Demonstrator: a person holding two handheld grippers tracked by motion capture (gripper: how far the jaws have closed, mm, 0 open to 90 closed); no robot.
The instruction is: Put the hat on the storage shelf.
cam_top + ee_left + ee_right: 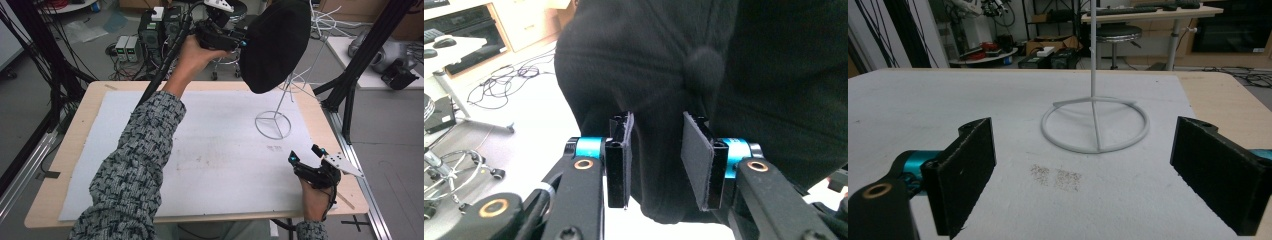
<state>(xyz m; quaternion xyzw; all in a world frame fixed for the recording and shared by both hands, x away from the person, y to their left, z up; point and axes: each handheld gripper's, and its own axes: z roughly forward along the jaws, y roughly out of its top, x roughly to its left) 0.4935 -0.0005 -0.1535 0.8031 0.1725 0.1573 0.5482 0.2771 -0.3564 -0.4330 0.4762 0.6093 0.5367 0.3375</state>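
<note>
At upper centre, the left gripper point(239, 40) has its jaws apart beside the black hat point(275, 42), while the right gripper point(306, 153) gapes empty.

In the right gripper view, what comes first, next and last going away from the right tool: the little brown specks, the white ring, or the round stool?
1. Brown specks: on the white mat, just ahead of the right tool.
2. White ring: the stand's base, behind the specks.
3. Round stool: beyond the table's far edge.
</note>
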